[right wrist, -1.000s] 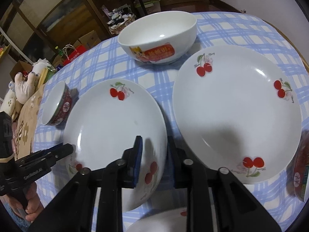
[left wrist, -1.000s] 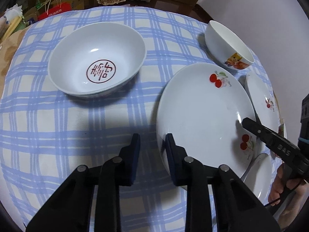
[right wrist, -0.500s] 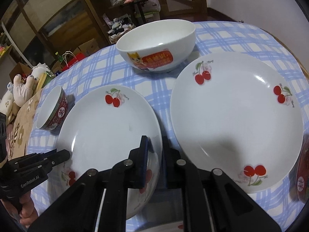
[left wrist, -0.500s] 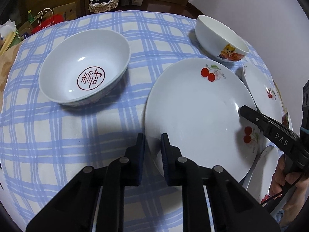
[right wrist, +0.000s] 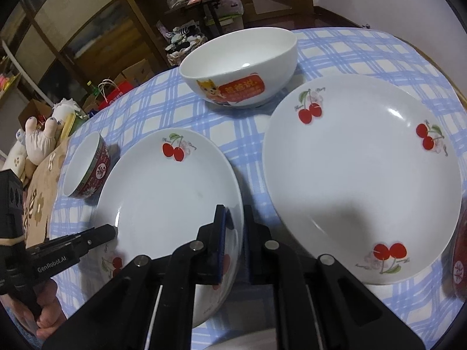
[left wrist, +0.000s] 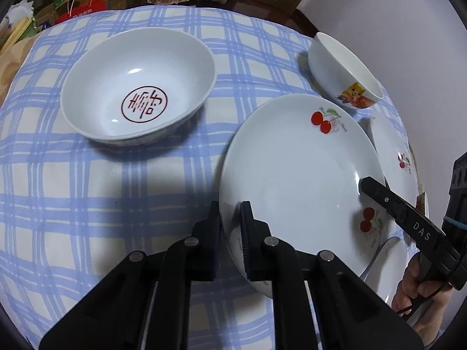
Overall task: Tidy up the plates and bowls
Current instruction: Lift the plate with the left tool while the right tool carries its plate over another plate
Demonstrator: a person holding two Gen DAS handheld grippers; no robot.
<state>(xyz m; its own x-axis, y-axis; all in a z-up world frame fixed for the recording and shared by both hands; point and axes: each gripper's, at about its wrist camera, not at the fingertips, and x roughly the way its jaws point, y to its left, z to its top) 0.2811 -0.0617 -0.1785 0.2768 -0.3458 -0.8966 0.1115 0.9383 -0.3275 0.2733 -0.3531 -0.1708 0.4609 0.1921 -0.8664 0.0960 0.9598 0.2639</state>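
Part of the near rim of the white cherry-printed ceramic plate (left wrist: 294, 175) is hidden behind black fingers. The left gripper (left wrist: 230, 218), lettered "GenRobot.AI", and the right gripper (right wrist: 233, 221), lettered "DAS", have just been closing and pinch opposite rims. Beyond them stand an empty red-character bowl (left wrist: 137, 87) and an empty cartoon-labelled bowl (right wrist: 239, 67).

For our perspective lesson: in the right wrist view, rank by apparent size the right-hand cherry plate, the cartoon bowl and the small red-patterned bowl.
1. Right-hand cherry plate, largest.
2. Cartoon bowl, though it sits farther back.
3. Small red-patterned bowl, smallest.
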